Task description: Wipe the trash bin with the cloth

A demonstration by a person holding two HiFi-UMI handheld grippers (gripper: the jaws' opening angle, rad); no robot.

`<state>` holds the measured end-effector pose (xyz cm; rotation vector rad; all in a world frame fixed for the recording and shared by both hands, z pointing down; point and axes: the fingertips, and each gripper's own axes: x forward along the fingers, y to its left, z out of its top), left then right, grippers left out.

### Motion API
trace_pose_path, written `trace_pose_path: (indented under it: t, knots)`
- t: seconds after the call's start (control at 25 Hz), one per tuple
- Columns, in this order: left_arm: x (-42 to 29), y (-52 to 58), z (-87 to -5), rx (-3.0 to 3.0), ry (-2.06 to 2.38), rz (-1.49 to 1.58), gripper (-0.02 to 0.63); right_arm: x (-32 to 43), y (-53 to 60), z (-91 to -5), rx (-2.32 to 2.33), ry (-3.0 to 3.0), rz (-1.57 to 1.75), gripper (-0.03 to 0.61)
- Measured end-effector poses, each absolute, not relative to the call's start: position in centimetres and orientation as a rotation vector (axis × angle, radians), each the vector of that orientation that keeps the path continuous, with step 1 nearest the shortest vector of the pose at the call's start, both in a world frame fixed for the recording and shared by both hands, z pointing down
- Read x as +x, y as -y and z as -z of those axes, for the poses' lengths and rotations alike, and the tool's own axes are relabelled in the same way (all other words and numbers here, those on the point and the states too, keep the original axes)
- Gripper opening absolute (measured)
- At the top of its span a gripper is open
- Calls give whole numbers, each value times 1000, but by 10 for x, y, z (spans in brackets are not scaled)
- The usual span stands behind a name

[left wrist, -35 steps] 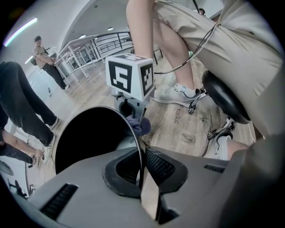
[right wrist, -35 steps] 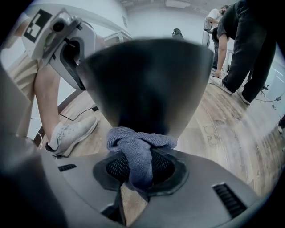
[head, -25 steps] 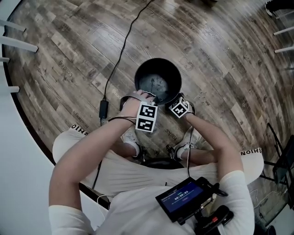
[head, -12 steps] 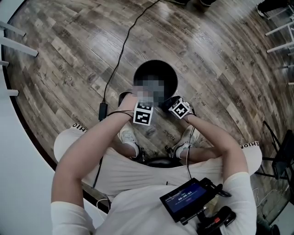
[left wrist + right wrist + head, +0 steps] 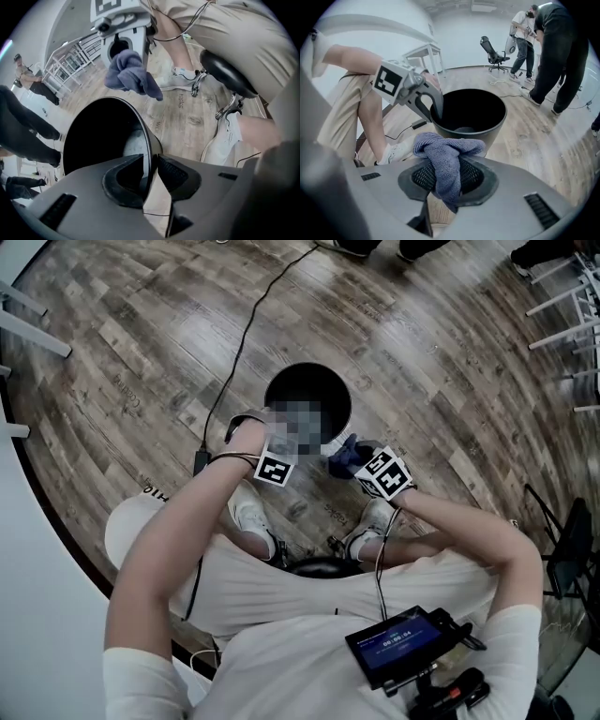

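Left gripper view looks along the left gripper (image 5: pixel 151 171), whose jaws straddle the near wall of the black trash bin (image 5: pixel 89 140), one pad inside and one outside. They have just been opening, and a sliver of floor shows between the outer pad and the wall. The rim stands between the jaws, but I judge the pads are not pressing on it. That gripper seems placed there to steady the bin, so it neither slides nor tips under the rubbing.

Head view, reading rightward, shows the bin upright on the wooden floor (image 5: pixel 450 371), just ahead of the person's shoes (image 5: pixel 248 517), close enough to be reached from the seat. The right gripper (image 5: pixel 352 460) hangs near the bin's near-right rim, outside it and apart from it.

Right gripper view shows those jaws closed on a blue-grey cloth (image 5: pixel 445 159). A bunched fold is pinched between the pads, loose lobes spill over the top and a tail hangs below. Held in a wad like that, it offers a padded face for rubbing.

The cloth touches no part of the bin, so the wiping looks to be between strokes. Any further stroke needs the cloth brought onto the wall or rim, with the left jaws closing if the bin is to be held firm.
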<state>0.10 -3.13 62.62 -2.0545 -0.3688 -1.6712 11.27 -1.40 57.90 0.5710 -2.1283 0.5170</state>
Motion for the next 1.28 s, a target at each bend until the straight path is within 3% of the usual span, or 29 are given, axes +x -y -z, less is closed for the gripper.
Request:
trace_pose_path:
  t: [0.28,0.56,1.28]
  knots:
    - [13,21,-628,-1987,401,1637,58,101,26,-570,562,2138,-450,104]
    - [22,16,-629,-1991,410,1630,51,109,40,-606,573,2085,-489,104]
    - [31,13,-630,-2022,434,1612,51,118,51,-783,548,1943,-432,104]
